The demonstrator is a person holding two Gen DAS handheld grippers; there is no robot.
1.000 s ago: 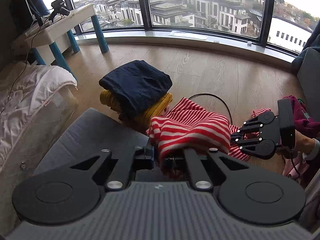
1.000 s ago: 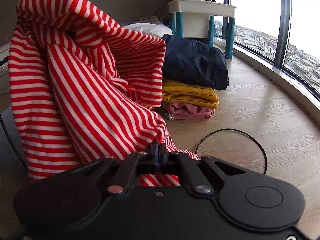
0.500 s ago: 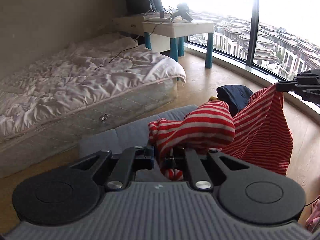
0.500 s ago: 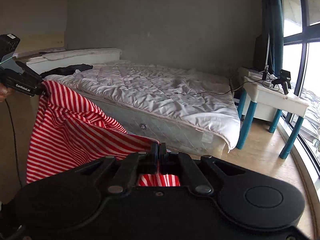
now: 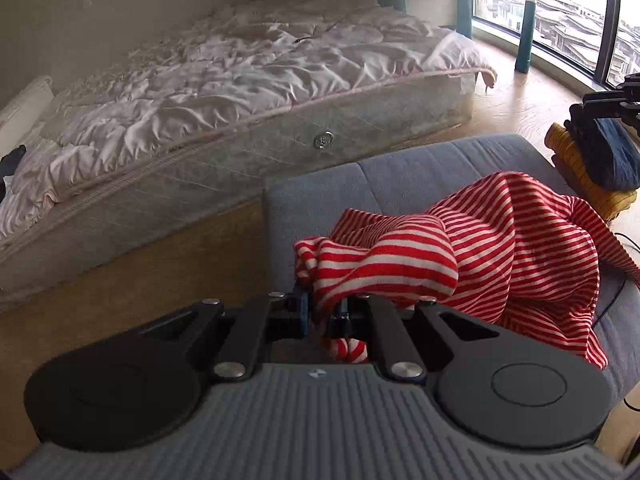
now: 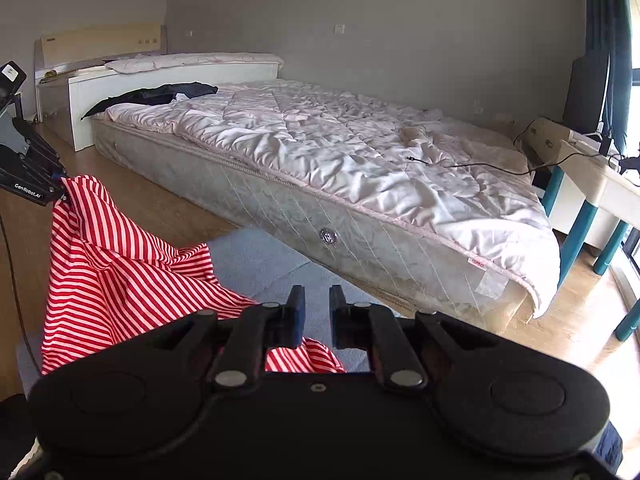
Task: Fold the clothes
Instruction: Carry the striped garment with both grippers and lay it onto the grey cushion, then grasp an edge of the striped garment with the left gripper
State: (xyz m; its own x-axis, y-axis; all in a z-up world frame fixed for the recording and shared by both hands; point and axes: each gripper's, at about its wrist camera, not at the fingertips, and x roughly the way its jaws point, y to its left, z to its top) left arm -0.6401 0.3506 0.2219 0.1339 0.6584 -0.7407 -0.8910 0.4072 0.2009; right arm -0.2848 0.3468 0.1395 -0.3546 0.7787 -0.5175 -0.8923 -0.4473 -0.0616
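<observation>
A red-and-white striped garment [image 5: 480, 240] hangs from my left gripper [image 5: 324, 314], which is shut on a bunched edge of it. The rest of the cloth drapes down onto a grey cushion [image 5: 400, 176]. In the right wrist view the same garment [image 6: 112, 272] hangs from the left gripper [image 6: 60, 194] at the far left and spreads over the cushion [image 6: 260, 264]. My right gripper [image 6: 317, 312] is open just above the cloth, with a narrow gap and nothing between its fingers. It also shows at the right edge of the left wrist view, right gripper [image 5: 600, 100].
A stack of folded clothes [image 5: 592, 168], navy on yellow, sits on the floor beside the cushion. A low mattress [image 6: 360, 168] with a rumpled white quilt lies beyond it. A small table with blue legs [image 6: 592, 208] stands by the window, and a cable runs over the bed.
My right gripper has opened and let go of the striped garment. The cloth has dropped from being held up between both grippers onto the grey cushion. The left gripper keeps its hold.
</observation>
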